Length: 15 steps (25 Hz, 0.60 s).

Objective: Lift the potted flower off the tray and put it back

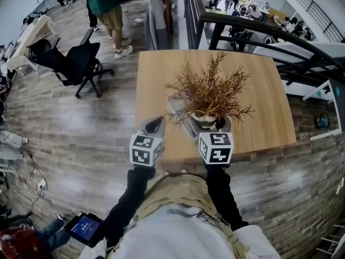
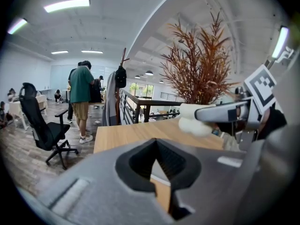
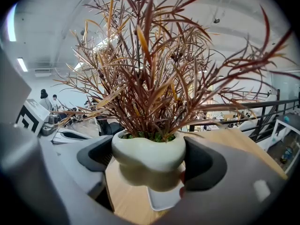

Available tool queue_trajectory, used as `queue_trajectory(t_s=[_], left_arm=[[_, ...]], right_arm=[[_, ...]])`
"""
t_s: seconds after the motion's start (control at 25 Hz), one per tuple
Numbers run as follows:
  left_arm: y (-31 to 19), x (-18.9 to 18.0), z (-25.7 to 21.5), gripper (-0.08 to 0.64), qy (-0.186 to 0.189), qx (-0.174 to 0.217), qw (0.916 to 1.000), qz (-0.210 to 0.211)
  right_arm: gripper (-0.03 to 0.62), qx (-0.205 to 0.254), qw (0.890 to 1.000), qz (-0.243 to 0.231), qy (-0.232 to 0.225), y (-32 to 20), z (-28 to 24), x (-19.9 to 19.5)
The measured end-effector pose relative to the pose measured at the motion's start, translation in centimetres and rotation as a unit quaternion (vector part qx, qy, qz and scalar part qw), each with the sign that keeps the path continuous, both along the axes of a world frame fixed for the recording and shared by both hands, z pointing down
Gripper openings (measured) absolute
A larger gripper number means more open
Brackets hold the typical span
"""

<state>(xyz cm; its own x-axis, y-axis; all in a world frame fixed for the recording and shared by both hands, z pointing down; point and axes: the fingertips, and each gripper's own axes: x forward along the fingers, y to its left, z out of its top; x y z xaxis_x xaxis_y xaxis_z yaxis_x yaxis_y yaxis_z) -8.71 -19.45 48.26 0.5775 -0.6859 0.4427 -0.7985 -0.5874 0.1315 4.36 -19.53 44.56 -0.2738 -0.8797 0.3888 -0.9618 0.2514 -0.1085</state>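
Note:
A cream pot (image 3: 147,161) of reddish-brown dried flowers (image 3: 150,74) sits between the jaws of my right gripper (image 3: 149,165), which is shut on it. The pot hangs a little above the white tray (image 3: 165,201) on the wooden table. In the head view the pot (image 1: 206,121) and right gripper (image 1: 211,124) are near the table's front edge, over the tray (image 1: 177,108). My left gripper (image 1: 156,125) hovers to the left of the pot, apart from it. Its jaws (image 2: 161,175) are shut with nothing in them. From it I see the pot (image 2: 194,121) held at the right.
The wooden table (image 1: 259,90) is small, with its front edge just under the grippers. A black office chair (image 1: 75,61) and a standing person (image 1: 110,9) are on the floor to the left. A black railing (image 1: 259,31) runs behind and to the right.

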Motion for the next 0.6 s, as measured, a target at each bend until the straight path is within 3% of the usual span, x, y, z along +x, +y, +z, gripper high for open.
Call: queue_trajectory(t_s=[0.16,0.6], left_arm=[[-0.1,0.3,-0.4,0.002,0.027,0.004,0.9996,-0.003],[-0.4,-0.5,0.3,0.002,0.011,0.000,0.9997,-0.021]], right_arm=[[0.471,0.000,1.000,0.001,-0.001,0.0,0.1,0.0],[0.471,-0.003,1.000,-0.003,-0.002,-0.3,1.0,0.0]])
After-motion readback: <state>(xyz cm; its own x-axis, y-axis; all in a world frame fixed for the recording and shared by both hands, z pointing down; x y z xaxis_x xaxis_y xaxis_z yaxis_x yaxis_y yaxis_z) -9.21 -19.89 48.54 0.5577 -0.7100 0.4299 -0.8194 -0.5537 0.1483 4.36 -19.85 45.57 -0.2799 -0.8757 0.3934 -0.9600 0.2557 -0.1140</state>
